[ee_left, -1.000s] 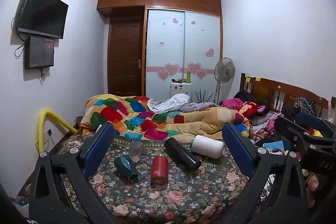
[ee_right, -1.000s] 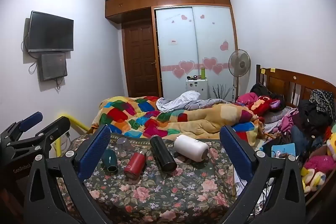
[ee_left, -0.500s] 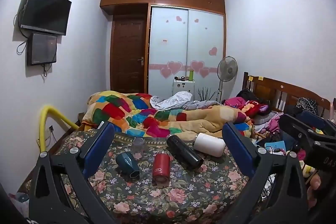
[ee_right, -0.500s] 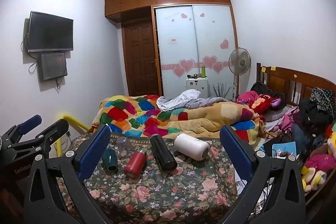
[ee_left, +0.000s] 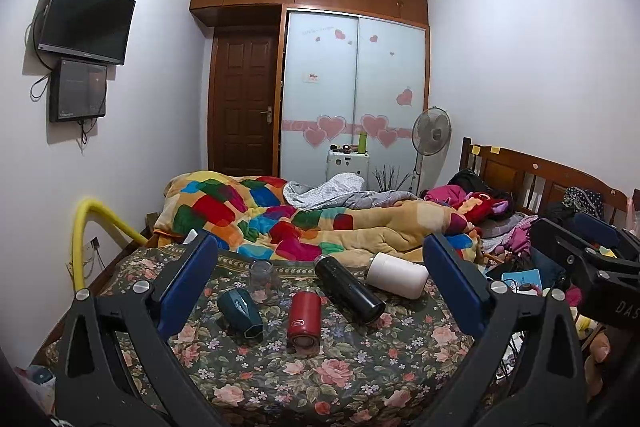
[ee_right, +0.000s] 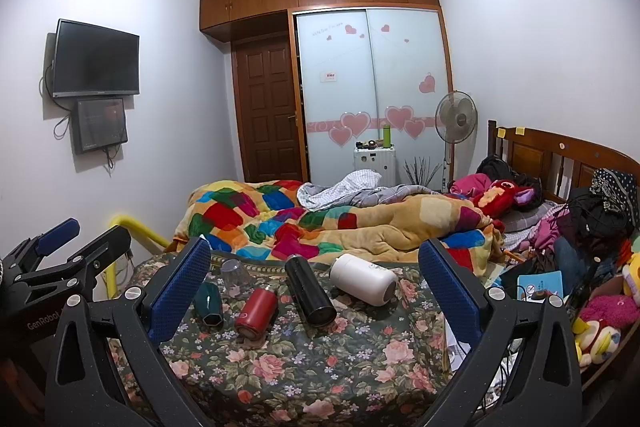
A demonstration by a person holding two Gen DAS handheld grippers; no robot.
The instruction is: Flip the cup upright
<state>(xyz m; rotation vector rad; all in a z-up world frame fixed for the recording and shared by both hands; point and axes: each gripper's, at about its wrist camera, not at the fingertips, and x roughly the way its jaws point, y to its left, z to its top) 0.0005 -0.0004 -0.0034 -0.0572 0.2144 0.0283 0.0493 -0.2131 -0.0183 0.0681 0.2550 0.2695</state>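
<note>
Several cups lie on their sides on a floral-covered table (ee_left: 320, 379): a teal cup (ee_left: 240, 313), a red cup (ee_left: 305, 319), a long black flask (ee_left: 349, 289) and a white cup (ee_left: 397, 275). A clear glass (ee_left: 264, 277) stands mouth down behind them. The same set shows in the right wrist view: teal (ee_right: 209, 303), red (ee_right: 256, 311), black (ee_right: 310, 289), white (ee_right: 363, 279), glass (ee_right: 236, 271). My left gripper (ee_left: 320, 291) is open and empty, held back from the cups. My right gripper (ee_right: 314, 287) is open and empty too.
A bed with a patchwork quilt (ee_left: 288, 219) lies just behind the table. A yellow pipe (ee_left: 86, 227) rises at the table's left. Clothes and toys (ee_right: 592, 267) pile up at the right beside the wooden headboard (ee_right: 560, 155).
The left wrist view has tilted upward a little, so the cups sit lower in its frame. The right gripper has barely moved. The cups have not moved.
</note>
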